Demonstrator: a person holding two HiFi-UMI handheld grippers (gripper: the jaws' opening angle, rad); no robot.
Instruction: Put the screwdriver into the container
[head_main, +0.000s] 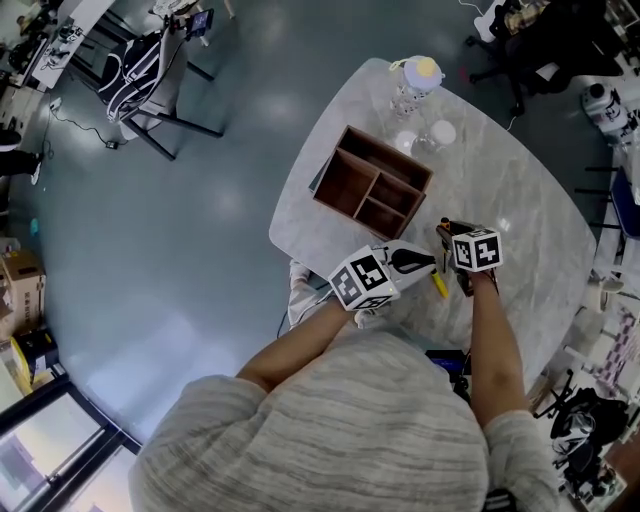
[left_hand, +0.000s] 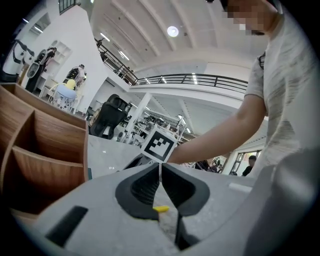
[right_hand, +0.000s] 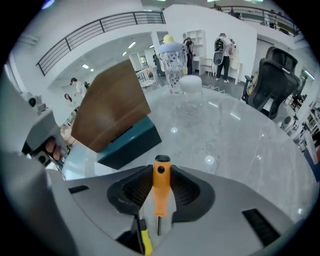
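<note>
The task is about half done. The right gripper (right_hand: 161, 172) has its jaws pinching the orange handle of the screwdriver (right_hand: 161, 186), whose thin shaft points back toward the camera in the right gripper view. The wooden container (head_main: 388, 152) stands at the upper left of the worktop (head_main: 520, 200) in the head view, apart from the tool, with its compartments showing empty. What is left is to carry the screwdriver over a compartment and let it go.

The left gripper (left_hand: 160, 172) holds nothing, its jaws pressed together at the tips, and it sits just beside the right one, between it and the container, so it may crowd the path. A yellow thing (head_main: 438, 285) lies below the grippers. A bottle (head_main: 413, 85) and a glass (head_main: 437, 133) stand beyond the container, and a teal slab (right_hand: 127, 145) lies under it.
</note>
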